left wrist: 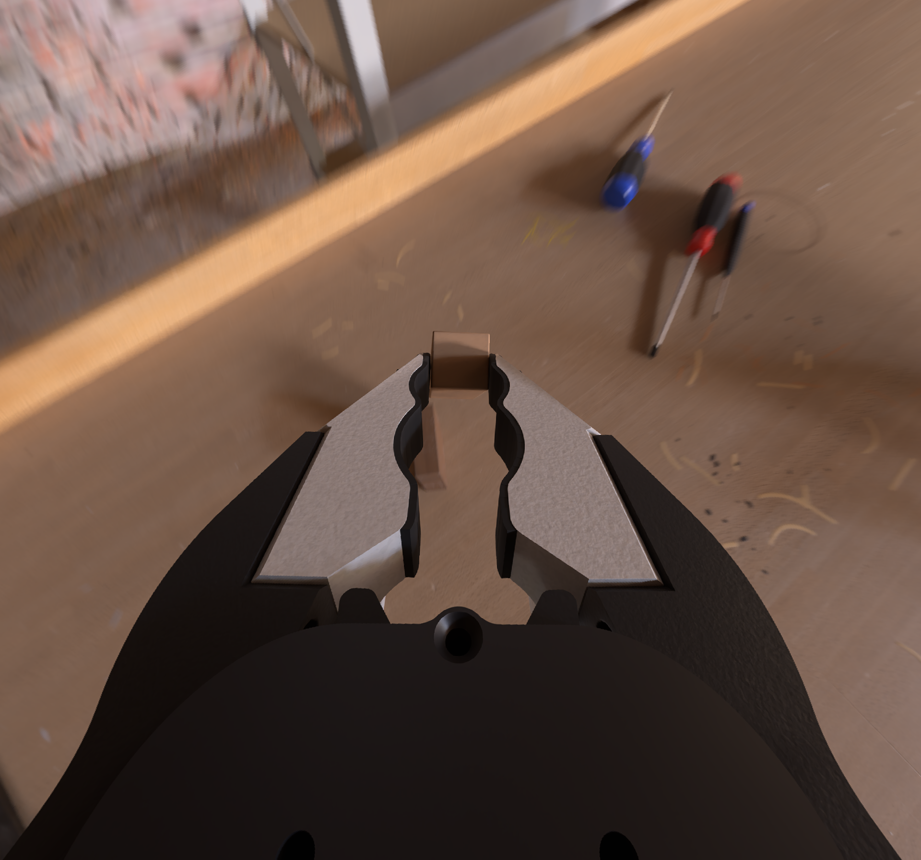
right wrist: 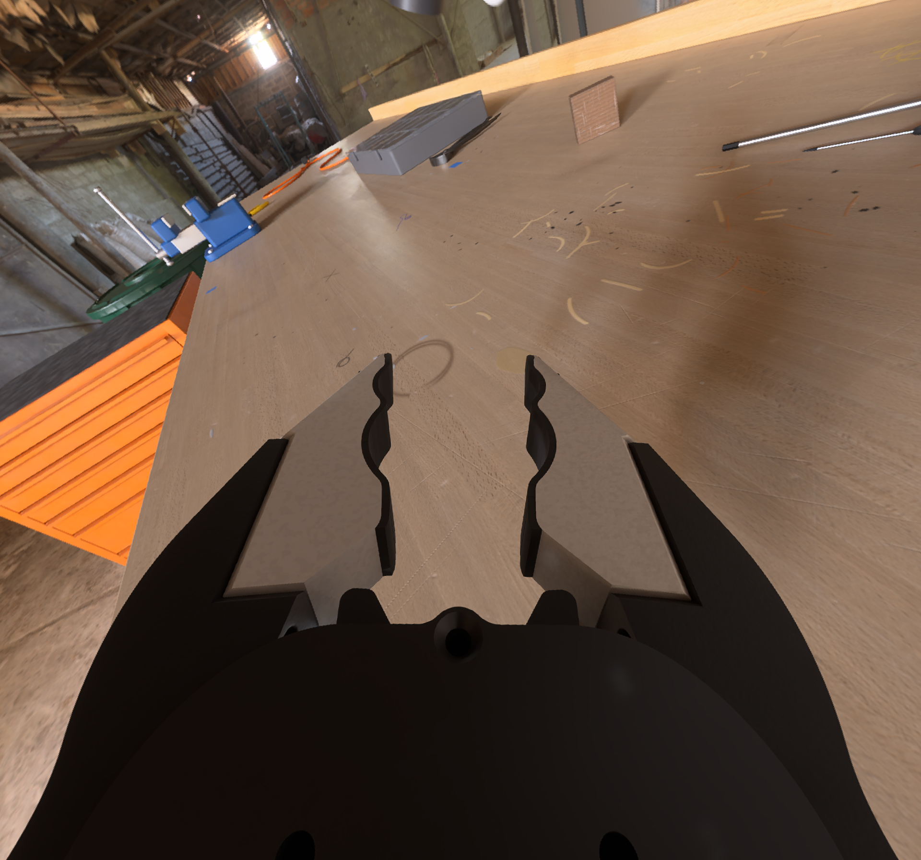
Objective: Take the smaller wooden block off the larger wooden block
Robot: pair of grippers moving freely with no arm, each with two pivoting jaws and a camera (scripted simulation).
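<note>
In the left wrist view my left gripper point(left wrist: 459, 368) is shut on the smaller wooden block point(left wrist: 459, 362), a small brown cube held at the fingertips, well above the bench. Between the fingers and lower down, the larger wooden block point(left wrist: 432, 444) shows edge-on, standing on the bench apart from the small one. In the right wrist view the larger block point(right wrist: 594, 109) is a flat square slab standing upright, with nothing on top. My right gripper point(right wrist: 458, 372) is open and empty, low over the bench point(right wrist: 648, 387).
Several screwdrivers point(left wrist: 707, 223) lie right of the blocks, one with a blue handle point(left wrist: 625, 173). A grey tray point(right wrist: 421, 138), a wrench point(right wrist: 463, 140), a blue vise point(right wrist: 209, 232) and an orange cabinet point(right wrist: 84, 462) are at the left. The raised bench rim point(left wrist: 349, 203) runs behind.
</note>
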